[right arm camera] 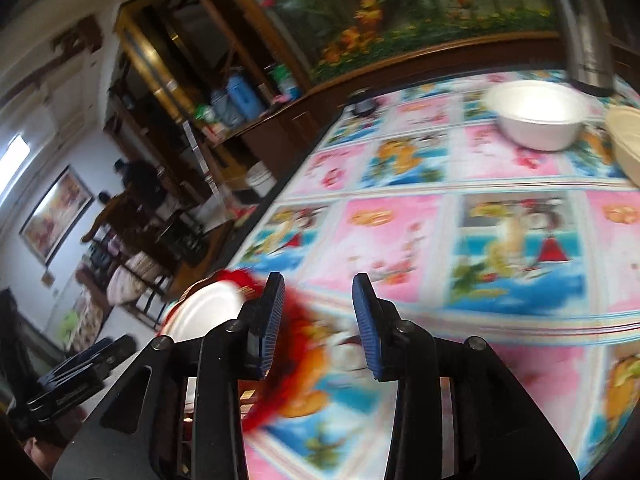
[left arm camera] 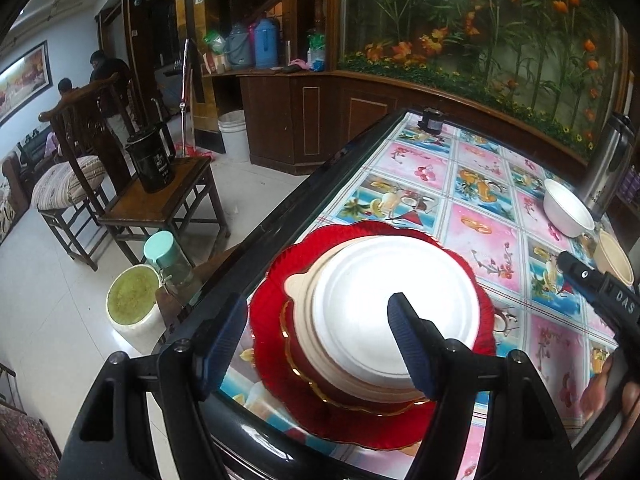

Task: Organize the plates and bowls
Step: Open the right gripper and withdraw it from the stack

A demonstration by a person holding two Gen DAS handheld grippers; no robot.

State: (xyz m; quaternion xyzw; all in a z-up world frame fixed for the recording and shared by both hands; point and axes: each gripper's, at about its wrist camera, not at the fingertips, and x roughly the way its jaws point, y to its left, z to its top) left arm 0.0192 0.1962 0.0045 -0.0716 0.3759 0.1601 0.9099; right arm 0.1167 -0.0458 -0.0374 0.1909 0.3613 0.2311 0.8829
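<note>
Standing beside the counter (left arm camera: 500,216), I see the plates already gathered into one stack near its front left corner: a white plate (left arm camera: 394,300) on top, a beige plate (left arm camera: 298,286) under it, and a wide red scalloped plate (left arm camera: 272,344) at the bottom. The left gripper (left arm camera: 320,340) hangs over that stack with its jaws spread wide and nothing between them; one blue pad sits off the stack's left side, the other over the white plate.

What looks to be left is the bowls. A white bowl (right arm camera: 538,114) stands at the far right of the counter, with a beige bowl (right arm camera: 624,140) just beside it and a steel flask (right arm camera: 580,28) right behind. The right gripper (right arm camera: 318,320) is low over the cloth, well short of them, jaws parted and empty; its view is smeared, so fine detail is lost.

To do this well, I'd bring the right gripper in from the near side, away from the flask, and pinch the white bowl's near rim with one pad inside and one outside. The bowl looks light and thin, so a gentle squeeze and a straight lift should serve. Nesting one bowl into the other seems tidiest. The left gripper should stay clear of the stack so nothing gets nudged toward the edge.
</note>
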